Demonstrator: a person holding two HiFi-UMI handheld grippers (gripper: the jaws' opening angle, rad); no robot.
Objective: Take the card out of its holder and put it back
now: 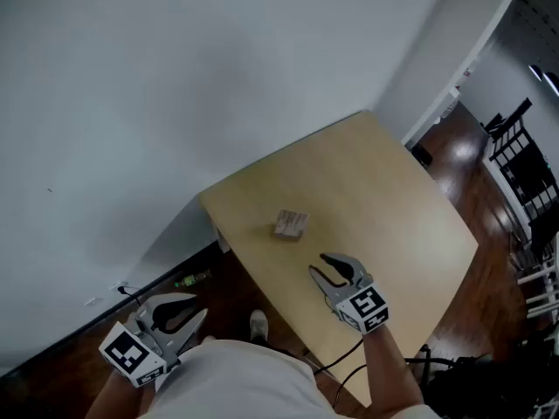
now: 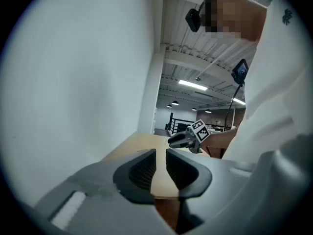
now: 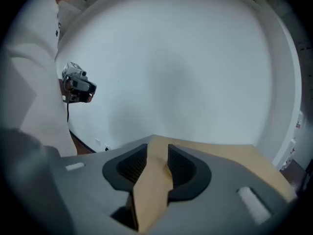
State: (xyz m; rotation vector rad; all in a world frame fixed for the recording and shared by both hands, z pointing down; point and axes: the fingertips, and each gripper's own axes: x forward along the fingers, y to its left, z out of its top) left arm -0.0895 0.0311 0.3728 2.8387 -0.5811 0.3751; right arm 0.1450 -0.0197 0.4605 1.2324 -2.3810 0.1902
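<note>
We find the small tan card holder [image 1: 290,223] lying mid-way across the square light wooden table [image 1: 397,190]. Near it our right gripper [image 1: 320,264] hovers, jaws spread and empty. Our left gripper [image 1: 194,308], jaws slightly parted and empty, hangs beyond the table's edge.

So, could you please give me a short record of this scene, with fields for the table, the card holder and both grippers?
table: light wood, set beside a white wall
card holder: small, lying near the table's middle; its contents are too small to tell
right gripper: over the table, apart from the card holder, open, nothing between its jaws
left gripper: off the table's edge, open, empty
task stage: card holder not yet touched
</note>
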